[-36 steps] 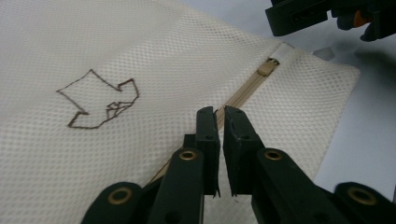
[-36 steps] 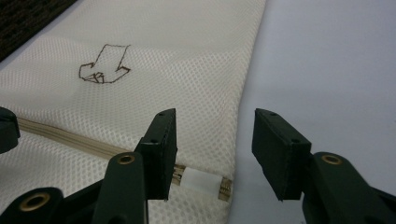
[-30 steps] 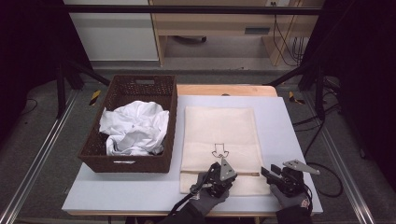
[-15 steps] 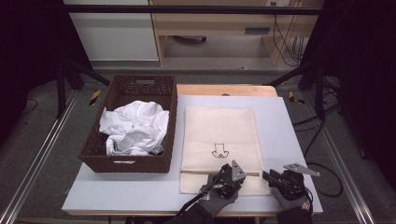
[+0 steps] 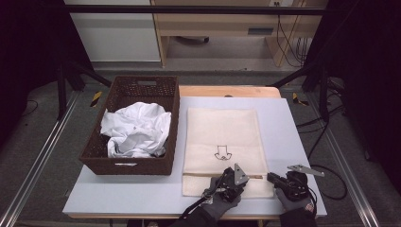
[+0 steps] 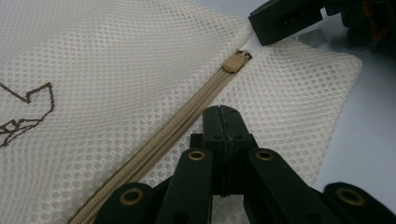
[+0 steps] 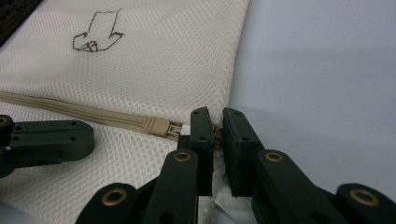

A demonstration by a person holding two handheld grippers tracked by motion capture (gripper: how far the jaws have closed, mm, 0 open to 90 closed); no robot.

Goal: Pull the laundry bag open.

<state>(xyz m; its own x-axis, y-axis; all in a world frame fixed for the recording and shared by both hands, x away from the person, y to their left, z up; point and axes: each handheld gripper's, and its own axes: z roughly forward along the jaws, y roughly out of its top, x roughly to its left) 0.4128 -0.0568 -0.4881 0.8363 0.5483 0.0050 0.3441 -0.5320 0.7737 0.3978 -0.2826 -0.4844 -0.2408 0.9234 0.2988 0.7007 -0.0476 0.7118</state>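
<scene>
Jaws of the right gripper (image 7: 215, 135) have just been closing and now pinch the zipper's end tab at the corner of the cream mesh laundry bag (image 5: 222, 137). Left gripper (image 6: 223, 116) is clamped shut, pressing the mesh beside the zipper (image 6: 187, 121).

Closed jaws rest on mesh bag (image 6: 116, 70) beside zipper (image 6: 187, 116).

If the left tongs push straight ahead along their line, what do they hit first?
Probably the zipper slider of the mesh bag, lying just ahead of the shut left tongs, with the right tongs right behind it. Depth is hard to judge.
</scene>
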